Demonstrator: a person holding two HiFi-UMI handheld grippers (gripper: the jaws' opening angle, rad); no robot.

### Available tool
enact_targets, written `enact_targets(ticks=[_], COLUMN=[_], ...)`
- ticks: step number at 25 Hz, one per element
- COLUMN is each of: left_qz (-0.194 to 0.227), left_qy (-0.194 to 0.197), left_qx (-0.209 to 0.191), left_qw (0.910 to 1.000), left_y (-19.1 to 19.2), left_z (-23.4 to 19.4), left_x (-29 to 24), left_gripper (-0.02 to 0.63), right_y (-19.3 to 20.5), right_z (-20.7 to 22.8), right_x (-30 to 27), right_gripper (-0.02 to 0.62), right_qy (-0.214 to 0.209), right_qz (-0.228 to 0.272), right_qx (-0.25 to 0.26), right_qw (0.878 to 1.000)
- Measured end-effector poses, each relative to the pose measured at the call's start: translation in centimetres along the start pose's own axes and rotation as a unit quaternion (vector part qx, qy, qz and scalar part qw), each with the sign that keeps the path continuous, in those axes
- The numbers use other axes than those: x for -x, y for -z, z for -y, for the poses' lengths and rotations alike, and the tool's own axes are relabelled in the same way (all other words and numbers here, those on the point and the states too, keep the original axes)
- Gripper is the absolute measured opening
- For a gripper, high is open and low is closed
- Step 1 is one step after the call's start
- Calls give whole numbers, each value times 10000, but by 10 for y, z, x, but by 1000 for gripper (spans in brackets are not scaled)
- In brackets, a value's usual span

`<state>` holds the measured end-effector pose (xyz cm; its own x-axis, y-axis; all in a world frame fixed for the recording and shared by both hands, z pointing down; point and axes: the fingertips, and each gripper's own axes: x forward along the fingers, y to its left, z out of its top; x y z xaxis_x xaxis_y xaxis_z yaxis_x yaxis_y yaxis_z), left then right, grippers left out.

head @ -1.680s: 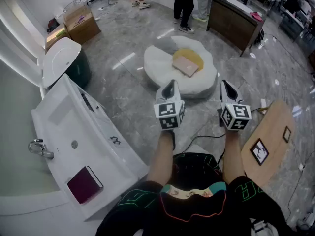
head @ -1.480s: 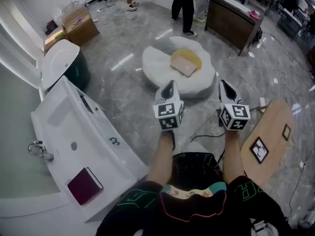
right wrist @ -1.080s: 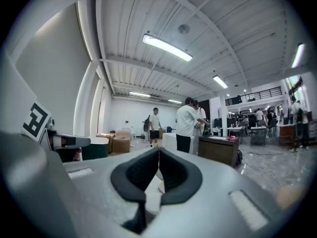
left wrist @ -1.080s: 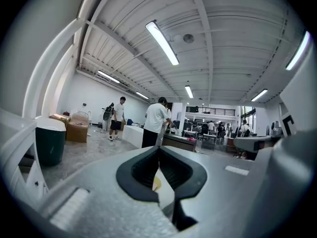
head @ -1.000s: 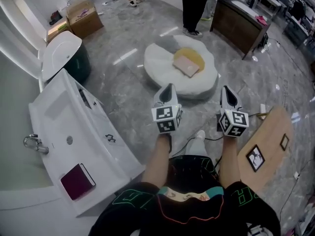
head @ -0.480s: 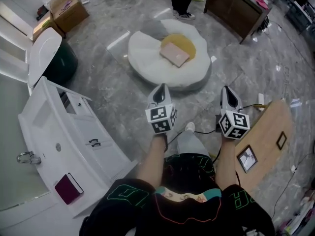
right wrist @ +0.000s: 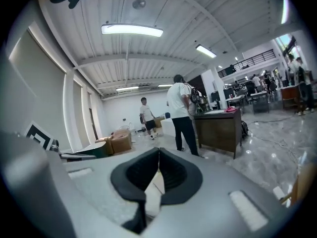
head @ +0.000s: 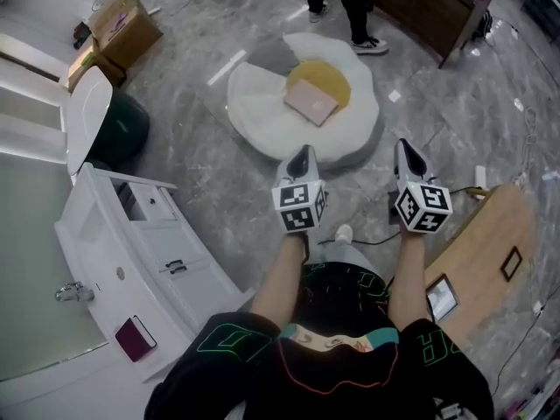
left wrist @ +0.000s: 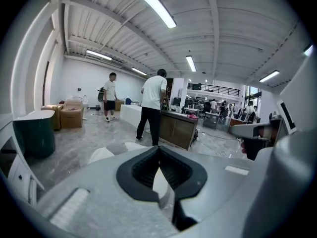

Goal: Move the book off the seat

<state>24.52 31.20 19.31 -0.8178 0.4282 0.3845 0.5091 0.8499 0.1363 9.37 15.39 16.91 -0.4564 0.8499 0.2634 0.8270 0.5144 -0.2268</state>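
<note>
A pink book (head: pixel 311 101) lies on the yellow centre of a white egg-shaped floor seat (head: pixel 262 116). In the head view both grippers are held out in front of me, short of the seat's near edge. My left gripper (head: pixel 303 152) points at that edge, jaws shut and empty. My right gripper (head: pixel 404 147) is level with it further right, over bare floor, also shut and empty. In the left gripper view the shut jaw tips (left wrist: pixel 158 148) hide most of the seat (left wrist: pixel 101 155). In the right gripper view the tips (right wrist: pixel 158 150) are closed too.
A white vanity counter (head: pixel 114 261) with a maroon notebook (head: pixel 134 338) stands at my left, a dark green bin (head: pixel 122 134) beyond it. Cardboard boxes (head: pixel 127 29) sit at far left. A person's legs (head: pixel 350 7) and a wooden cabinet (head: pixel 429 7) are behind the seat. A round wooden board (head: pixel 486 252) leans at right.
I have walked forward toward the seat with both grippers still shut. The counter has slid back along the left, and the standing person now stands close behind the seat.
</note>
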Motion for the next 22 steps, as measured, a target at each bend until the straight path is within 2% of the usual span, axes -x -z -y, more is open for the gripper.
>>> enact_targets(ticks=[6, 9, 14, 22], left_qz=[275, 474, 426, 224], left_qy=[-49, -19, -70, -318], left_qx=[-275, -356, -243, 297], left_qw=[9992, 9982, 9988, 9988], left_y=[-47, -64, -59, -43], left_z=[10, 20, 14, -31], left_x=[-29, -40, -59, -88], left_gripper=[11, 11, 11, 11], right_y=[-29, -37, -41, -31], right_z=[5, 12, 26, 18], right_x=[-27, -33, -51, -96], right_gripper=[3, 3, 3, 3], right_qy=[-452, -506, -431, -491], right_qz=[54, 144, 180, -191], right_qx=[136, 214, 259, 437], right_qw=[9989, 9984, 9986, 9977])
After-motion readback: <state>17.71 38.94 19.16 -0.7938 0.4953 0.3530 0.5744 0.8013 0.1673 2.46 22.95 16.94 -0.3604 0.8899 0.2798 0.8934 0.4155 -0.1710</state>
